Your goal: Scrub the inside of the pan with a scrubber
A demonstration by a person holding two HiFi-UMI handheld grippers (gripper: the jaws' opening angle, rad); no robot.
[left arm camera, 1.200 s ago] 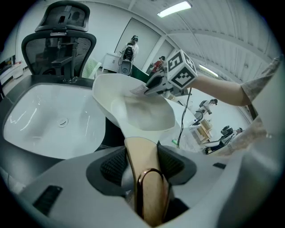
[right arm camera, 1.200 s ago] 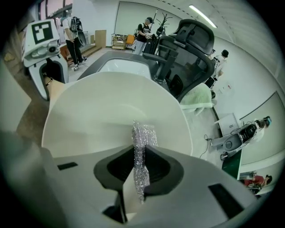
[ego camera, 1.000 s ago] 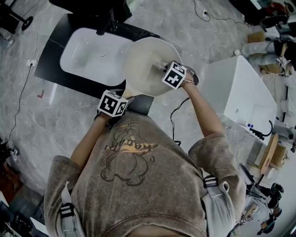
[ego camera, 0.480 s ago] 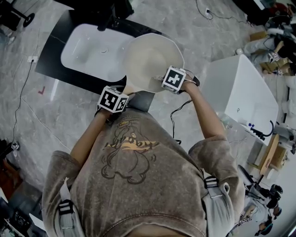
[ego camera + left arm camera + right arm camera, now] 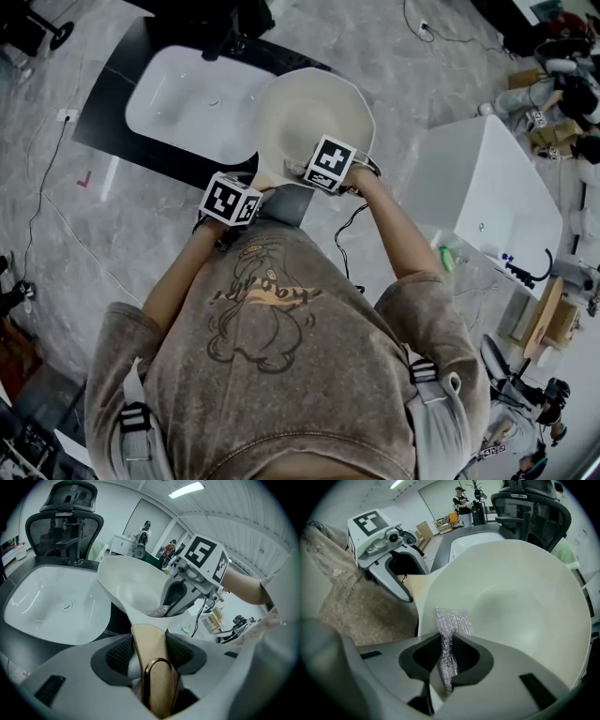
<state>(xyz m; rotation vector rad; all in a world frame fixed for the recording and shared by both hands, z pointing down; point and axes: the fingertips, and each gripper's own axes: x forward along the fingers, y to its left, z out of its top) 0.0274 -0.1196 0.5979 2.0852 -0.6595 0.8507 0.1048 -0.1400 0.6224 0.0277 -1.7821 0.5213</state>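
Plainly cream-white pan; silvery crinkled scrubber

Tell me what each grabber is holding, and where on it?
The left gripper clamps the pan by its tan handle; the right gripper pinches the silvery scrubber by its near end.

Faded brown short-sleeved T-shirt, cartoon print; grey buckled straps; left claw, right claw pale grey, black-white marker cubes.
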